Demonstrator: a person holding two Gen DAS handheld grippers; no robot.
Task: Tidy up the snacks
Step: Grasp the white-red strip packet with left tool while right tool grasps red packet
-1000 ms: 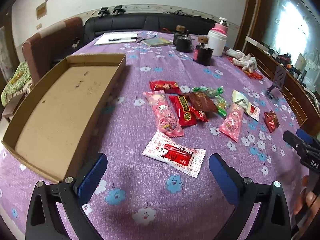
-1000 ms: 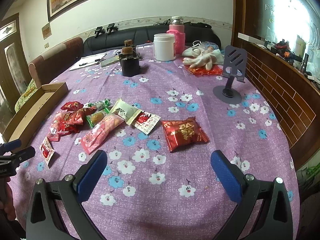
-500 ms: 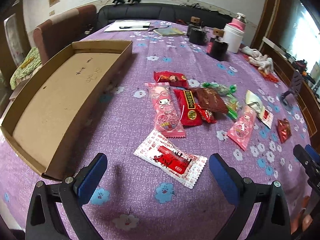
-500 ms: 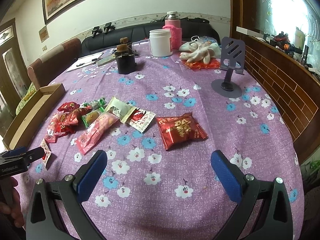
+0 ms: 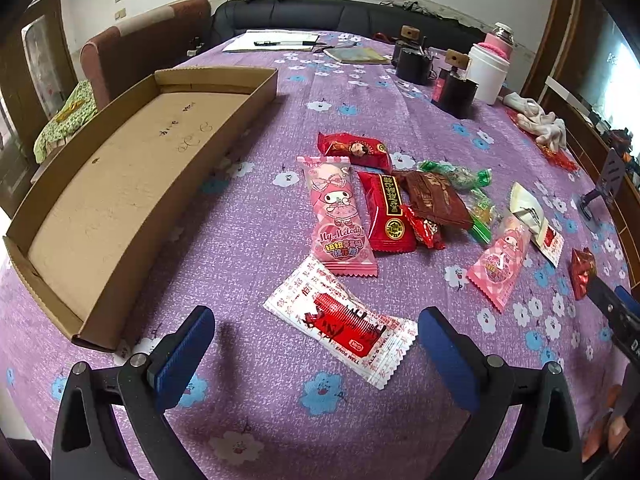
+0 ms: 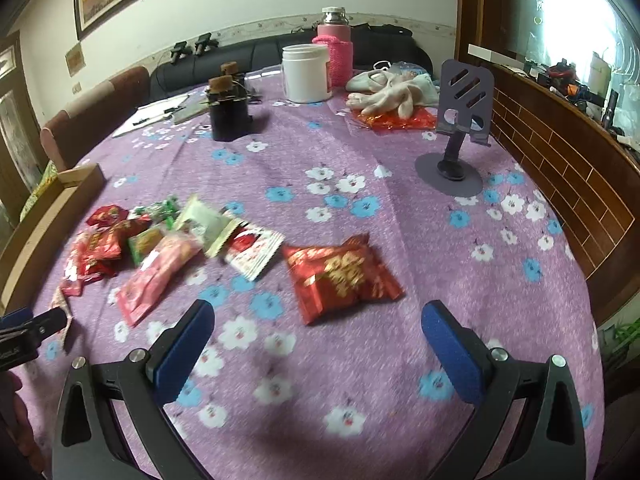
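Several snack packets lie on the purple flowered tablecloth. In the left wrist view my left gripper [image 5: 316, 354] is open and empty, low over a white-and-red packet [image 5: 340, 322] that lies between its blue pads. Beyond it lie a pink My Melody packet [image 5: 338, 216], a red packet [image 5: 386, 212] and a brown one [image 5: 438, 200]. An empty cardboard tray [image 5: 120, 176] stands to the left. In the right wrist view my right gripper [image 6: 318, 348] is open and empty, just short of a red-and-gold packet [image 6: 342, 276]. The cluster of packets [image 6: 160, 248] lies to its left.
A purple phone stand [image 6: 456, 128], white gloves [image 6: 384, 94], a white jar [image 6: 306, 74], a pink-sleeved bottle [image 6: 336, 52] and a black container [image 6: 228, 114] stand at the far side. Papers and a pen [image 5: 276, 42] lie at the back. Chairs and a sofa ring the table.
Both grippers have moved forward and down toward the packets. The white-and-red packet now sits closer between the left pads; the red-and-gold packet is nearer the right gripper. Both stay open.
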